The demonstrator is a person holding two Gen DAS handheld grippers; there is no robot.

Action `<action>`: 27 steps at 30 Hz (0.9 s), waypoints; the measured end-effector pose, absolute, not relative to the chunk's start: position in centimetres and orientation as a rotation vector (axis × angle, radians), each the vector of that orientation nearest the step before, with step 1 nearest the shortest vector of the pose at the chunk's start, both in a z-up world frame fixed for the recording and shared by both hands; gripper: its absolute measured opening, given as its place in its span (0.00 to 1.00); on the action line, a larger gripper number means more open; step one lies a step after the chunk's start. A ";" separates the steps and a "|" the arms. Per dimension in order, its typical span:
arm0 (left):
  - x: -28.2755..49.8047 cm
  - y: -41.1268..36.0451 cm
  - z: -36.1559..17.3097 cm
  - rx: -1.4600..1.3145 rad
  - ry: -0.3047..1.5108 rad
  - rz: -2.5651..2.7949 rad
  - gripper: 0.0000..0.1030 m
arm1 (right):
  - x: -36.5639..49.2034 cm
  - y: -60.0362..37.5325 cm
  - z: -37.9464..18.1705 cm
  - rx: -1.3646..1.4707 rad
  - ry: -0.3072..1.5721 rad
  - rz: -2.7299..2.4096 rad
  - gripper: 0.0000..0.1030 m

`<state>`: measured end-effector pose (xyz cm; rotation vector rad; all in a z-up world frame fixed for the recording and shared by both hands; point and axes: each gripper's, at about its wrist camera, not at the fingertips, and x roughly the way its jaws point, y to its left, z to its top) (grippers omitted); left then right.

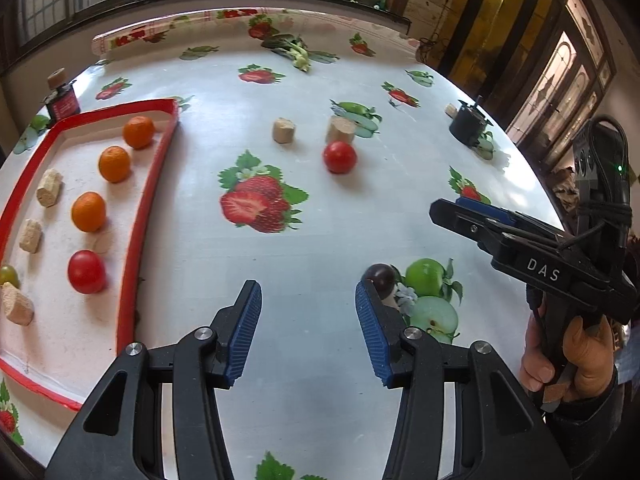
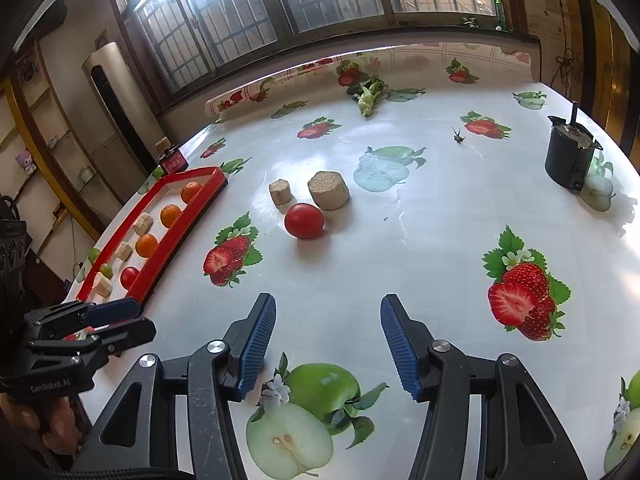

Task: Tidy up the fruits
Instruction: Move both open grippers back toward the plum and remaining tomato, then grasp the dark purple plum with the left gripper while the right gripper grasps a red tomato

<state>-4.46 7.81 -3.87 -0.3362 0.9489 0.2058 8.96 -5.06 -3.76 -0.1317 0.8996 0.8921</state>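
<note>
A red-rimmed tray at the left holds three oranges, a red tomato, a green grape and several corks. It also shows in the right wrist view. A loose red tomato lies mid-table beside two corks. A dark purple fruit sits just beyond my left gripper's right fingertip. My left gripper is open and empty over the table. My right gripper is open and empty, short of the loose tomato; it also shows in the left wrist view.
A black cylinder device stands at the right. A small dark red jar with a cork stands behind the tray. Leafy greens lie at the far edge. The tablecloth is printed with strawberries and apples.
</note>
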 end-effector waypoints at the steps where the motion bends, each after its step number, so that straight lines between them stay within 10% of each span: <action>1: -3.9 7.3 -4.0 -0.324 0.958 0.197 0.46 | 9.1 -5.2 -3.8 -0.128 0.899 0.887 0.55; 10: -0.2 3.9 -6.1 -0.221 1.023 0.117 0.45 | 10.4 -5.8 -3.4 -0.106 0.893 0.866 0.55; 15: 0.3 4.7 -6.7 -0.255 1.022 0.064 0.20 | 11.1 -5.1 -3.7 -0.100 0.905 0.870 0.55; 27: -2.0 11.5 -4.6 -0.337 0.933 0.230 0.20 | 12.3 3.7 -5.5 -0.196 0.931 0.927 0.52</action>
